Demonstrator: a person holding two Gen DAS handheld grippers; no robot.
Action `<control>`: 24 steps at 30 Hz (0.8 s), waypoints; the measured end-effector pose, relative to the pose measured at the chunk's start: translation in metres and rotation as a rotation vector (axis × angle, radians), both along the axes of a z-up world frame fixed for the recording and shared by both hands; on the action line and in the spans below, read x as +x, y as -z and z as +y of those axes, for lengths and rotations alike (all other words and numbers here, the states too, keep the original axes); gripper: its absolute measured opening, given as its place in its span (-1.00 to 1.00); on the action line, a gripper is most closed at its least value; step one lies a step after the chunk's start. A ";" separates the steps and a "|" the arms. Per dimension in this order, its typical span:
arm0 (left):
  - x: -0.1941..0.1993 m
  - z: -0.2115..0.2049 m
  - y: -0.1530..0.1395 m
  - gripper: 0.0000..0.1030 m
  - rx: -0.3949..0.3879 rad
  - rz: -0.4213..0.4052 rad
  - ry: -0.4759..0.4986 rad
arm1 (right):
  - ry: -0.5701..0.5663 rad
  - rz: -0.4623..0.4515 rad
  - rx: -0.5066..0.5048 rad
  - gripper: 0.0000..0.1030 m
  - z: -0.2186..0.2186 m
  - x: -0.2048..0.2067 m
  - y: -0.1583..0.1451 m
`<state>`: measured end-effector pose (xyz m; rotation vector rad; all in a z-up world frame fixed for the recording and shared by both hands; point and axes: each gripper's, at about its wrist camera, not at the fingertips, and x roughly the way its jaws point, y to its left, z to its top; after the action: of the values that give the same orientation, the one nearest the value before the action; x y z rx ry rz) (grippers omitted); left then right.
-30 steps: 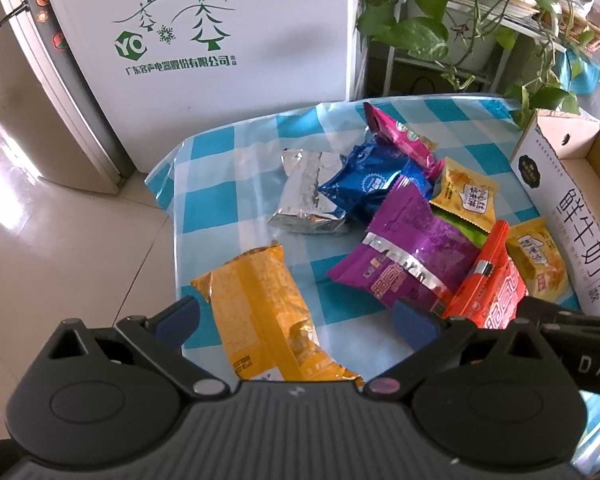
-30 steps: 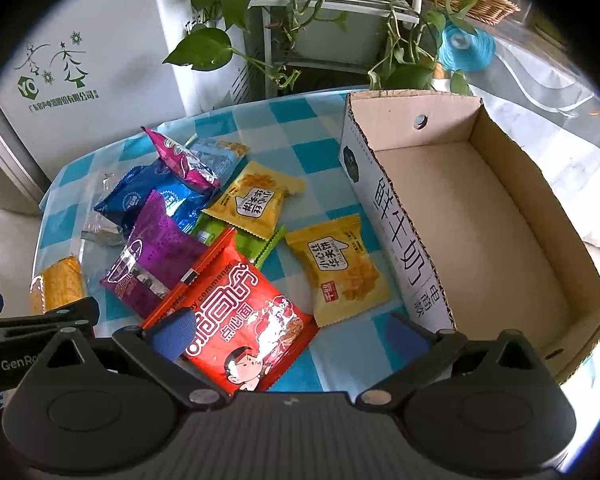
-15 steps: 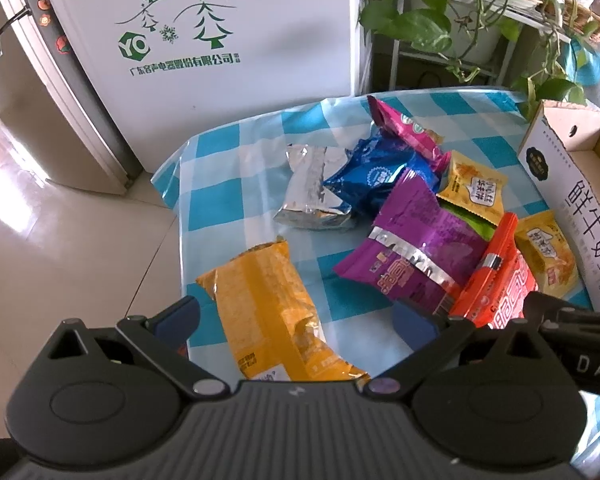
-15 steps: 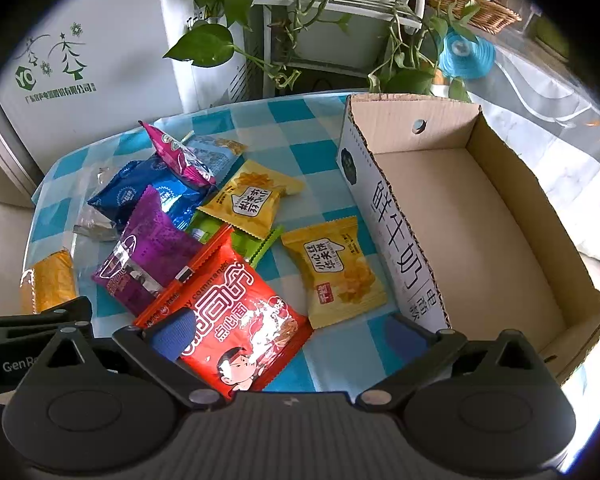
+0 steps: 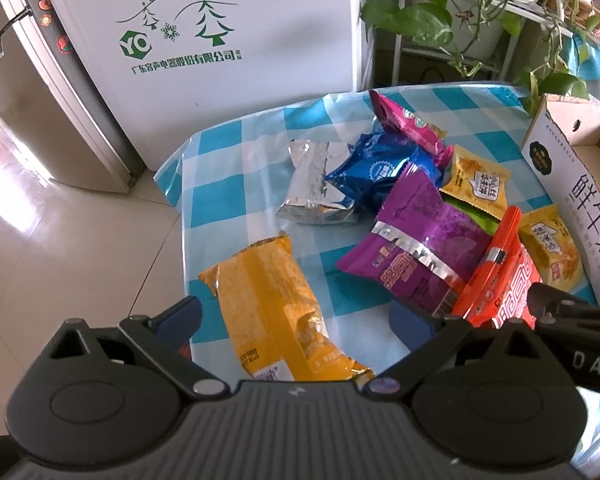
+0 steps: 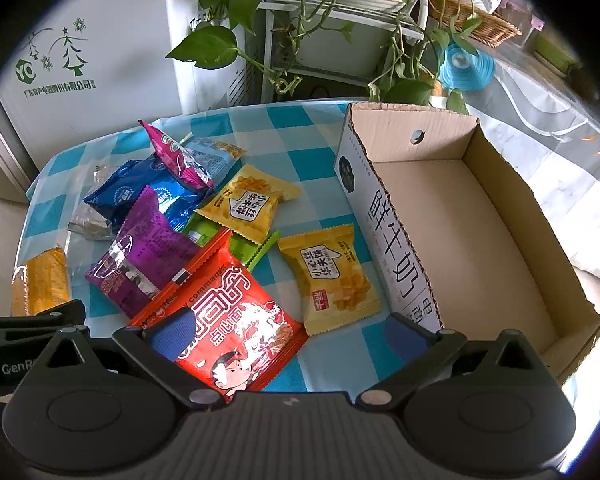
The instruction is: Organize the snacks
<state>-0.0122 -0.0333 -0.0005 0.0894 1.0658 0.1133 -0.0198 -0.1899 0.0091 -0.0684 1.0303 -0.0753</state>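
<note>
At the bottom of the left wrist view the left gripper [image 5: 296, 316] has its blue-padded jaws spread wide and closing slightly, gripping nothing; the long orange-yellow foil snack packet [image 5: 276, 312] lies on the table between them, its lower end running under the gripper body, the pads not pressing it. Up and right of it sits the purple foil snack bag with a silver band [image 5: 416, 240], overlapped at lower right by the red snack packet with white characters [image 5: 500, 284]. Above these, toward frame centre, lie a silver foil packet [image 5: 312, 188], a crumpled blue foil bag [image 5: 376, 172] and a magenta wrapper [image 5: 404, 124]. All rest on the blue-and-white checked tablecloth [image 5: 228, 184]. In the right wrist view the right gripper [image 6: 292, 332] also stands wide apart and empty, low in the frame; the red packet lies under its left finger, and a small yellow snack pouch with a speech bubble [image 6: 332, 280] sits just above the gap. To the right, filling the frame's right half, is the open brown cardboard box with a white printed side [image 6: 388, 232], its floor bare.
</note>
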 end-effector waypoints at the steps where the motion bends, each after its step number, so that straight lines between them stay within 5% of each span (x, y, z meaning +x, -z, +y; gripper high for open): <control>1: 0.000 0.000 0.000 0.90 -0.001 0.001 0.000 | -0.001 -0.001 -0.003 1.00 0.000 0.000 0.000; 24: -0.002 0.002 0.005 0.89 -0.013 0.014 0.003 | -0.018 -0.016 -0.037 1.00 0.004 -0.002 0.000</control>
<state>-0.0146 -0.0309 -0.0054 0.0799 1.0800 0.1029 -0.0215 -0.1859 0.0094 -0.1101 1.0118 -0.0788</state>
